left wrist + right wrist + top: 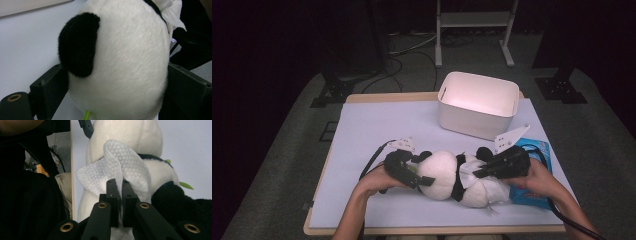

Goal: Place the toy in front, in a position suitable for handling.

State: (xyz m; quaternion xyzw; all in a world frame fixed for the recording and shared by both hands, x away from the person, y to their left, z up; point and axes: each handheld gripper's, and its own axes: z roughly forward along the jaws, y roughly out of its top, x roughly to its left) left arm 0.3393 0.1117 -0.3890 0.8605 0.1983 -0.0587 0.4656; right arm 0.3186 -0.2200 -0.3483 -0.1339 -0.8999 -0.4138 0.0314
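Note:
A black-and-white plush panda (443,176) lies on its side on the pale table (377,125). My left gripper (424,170) has the panda's round white head (125,57) between its jaws; they stand wide apart, fur brushing both, one black ear (78,45) by the left jaw. My right gripper (475,172) is shut on a white embossed wipe (120,162), which rests against the panda's body (160,175). The wipe folds up over the pinched fingertips (111,185). A small green leaf (186,185) sticks out from the panda.
A white plastic bin (477,105) stands open at the back of the table, behind the panda. A blue packet (526,195) lies under my right hand near the right edge. The left half of the table has free room.

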